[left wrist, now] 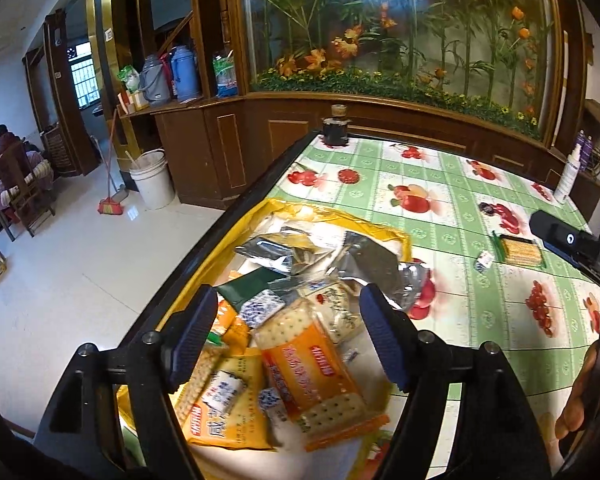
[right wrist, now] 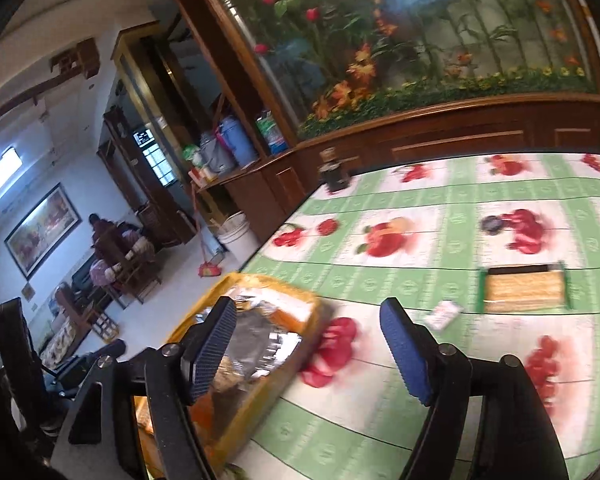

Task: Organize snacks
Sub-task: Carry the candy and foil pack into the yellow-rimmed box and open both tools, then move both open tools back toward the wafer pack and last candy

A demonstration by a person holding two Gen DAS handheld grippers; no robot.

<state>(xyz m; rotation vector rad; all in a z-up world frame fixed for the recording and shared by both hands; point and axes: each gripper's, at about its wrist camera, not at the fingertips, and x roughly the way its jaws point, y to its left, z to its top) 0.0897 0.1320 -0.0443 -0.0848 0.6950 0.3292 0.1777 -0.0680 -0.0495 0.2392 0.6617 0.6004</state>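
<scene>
Left wrist view: the left hand-held gripper (left wrist: pixel 290 334) hangs with jaws spread and empty over a shallow yellow tray (left wrist: pixel 396 236) piled with orange cracker packets (left wrist: pixel 308 376) and silver foil wrappers (left wrist: pixel 364 256), at the left edge of the green-checked, fruit-printed worktop (left wrist: pixel 460 200). Further right lie a small white sachet (left wrist: pixel 485 259) and a green-edged cracker pack (left wrist: pixel 520 250). The right hand-held gripper (right wrist: pixel 312 350), also spread and empty, hangs beside the tray's right rim.
</scene>
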